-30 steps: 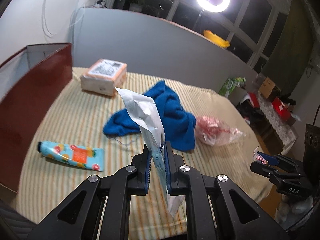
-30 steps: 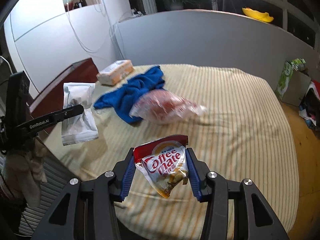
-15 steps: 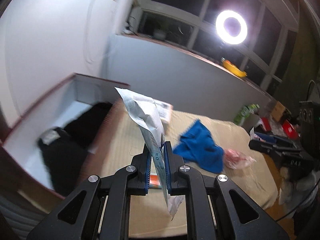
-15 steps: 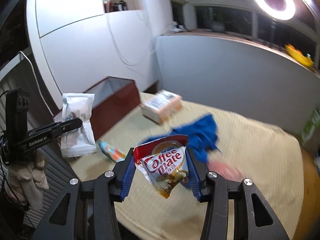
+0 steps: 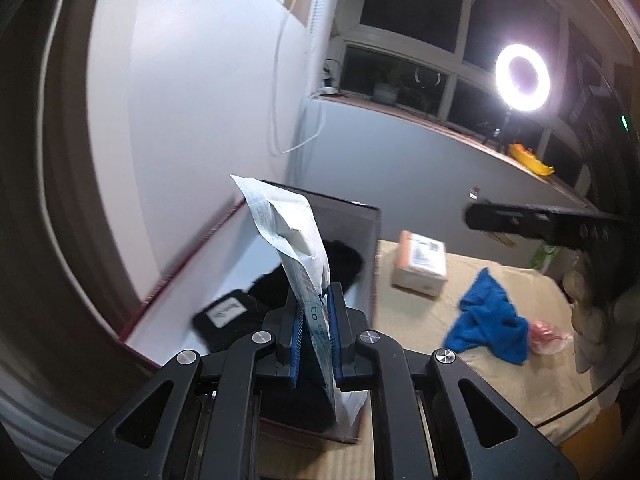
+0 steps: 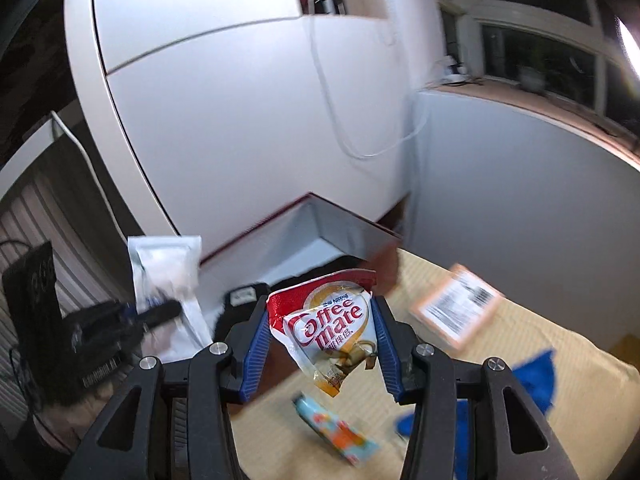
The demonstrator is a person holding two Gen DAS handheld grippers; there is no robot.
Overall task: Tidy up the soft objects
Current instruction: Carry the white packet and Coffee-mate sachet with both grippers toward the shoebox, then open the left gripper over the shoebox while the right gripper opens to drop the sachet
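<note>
One white pouch (image 5: pixel 288 236), one Coffee-mate sachet (image 6: pixel 332 328), one box (image 5: pixel 360 264) (red-rimmed), one blue cloth (image 5: pixel 486 320)

Black angular gripper frames (image 5: pixel 314 344) with silver screws – blue ribbed pads lining the fingers (image 6: pixel 256 344)

The open top of the box (image 5: pixel 280 216) gives you access from above. Its dark far wall (image 5: pixel 352 232) and the red rim along the left (image 5: pixel 180 272) bound that opening. Black items (image 5: pixel 256 304) cover the near floor inside; the white floor on the far left stays bare. The wall (image 5: pixel 200 120) closes off the left side.
</note>
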